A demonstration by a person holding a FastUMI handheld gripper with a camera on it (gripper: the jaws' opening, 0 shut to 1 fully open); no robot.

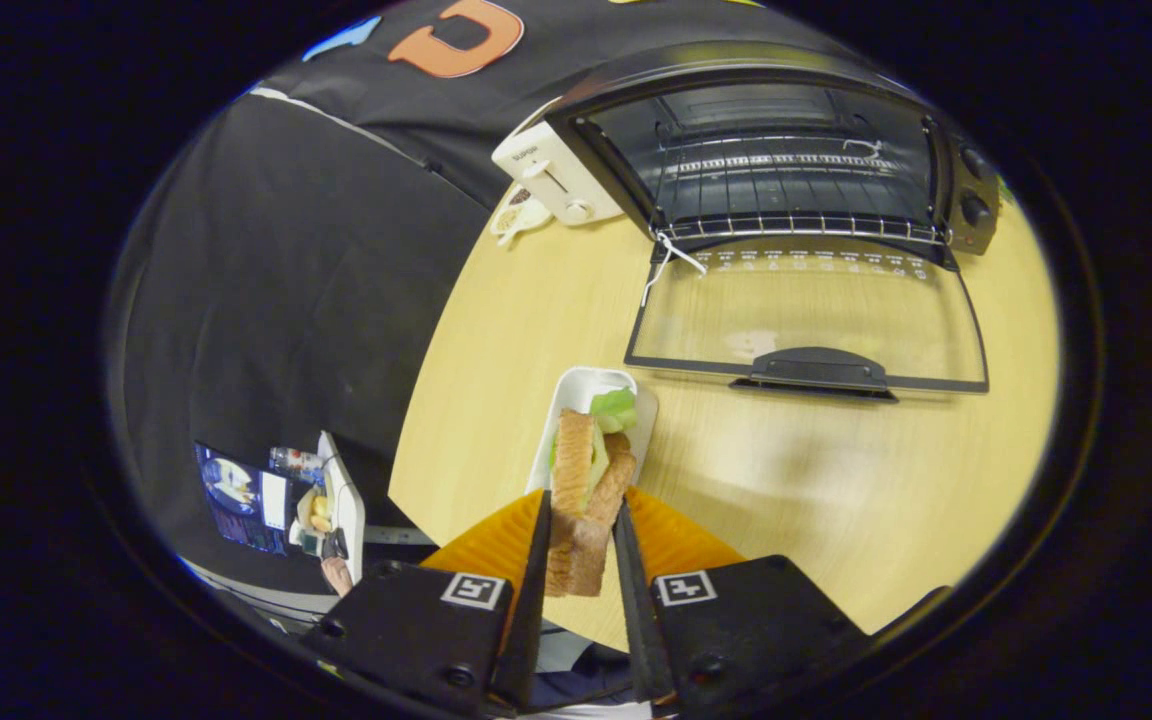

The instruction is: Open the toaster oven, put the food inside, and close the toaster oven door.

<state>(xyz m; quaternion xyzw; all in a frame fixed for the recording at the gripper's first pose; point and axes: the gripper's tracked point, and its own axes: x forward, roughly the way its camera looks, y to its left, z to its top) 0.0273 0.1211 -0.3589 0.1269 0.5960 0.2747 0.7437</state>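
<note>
At the bottom centre the claw (581, 525) is clamped on a sandwich (584, 490), both fingers pressing its bread; its lower end is hidden between them. A white tray (576, 390) lies behind it on the table (836, 480). Upper right, the toaster oven (776, 150) stands with its glass door (806, 320) dropped flat.

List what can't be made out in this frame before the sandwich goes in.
- Sandwich: lower end hidden between the gripper fingers; filling partly visible.
- White tray: near end hidden behind the sandwich.
- Toaster oven knobs: settings too small to make out.
- White toaster: far side hidden by the oven.
- Oven interior: back wall dim behind the rack.
</note>
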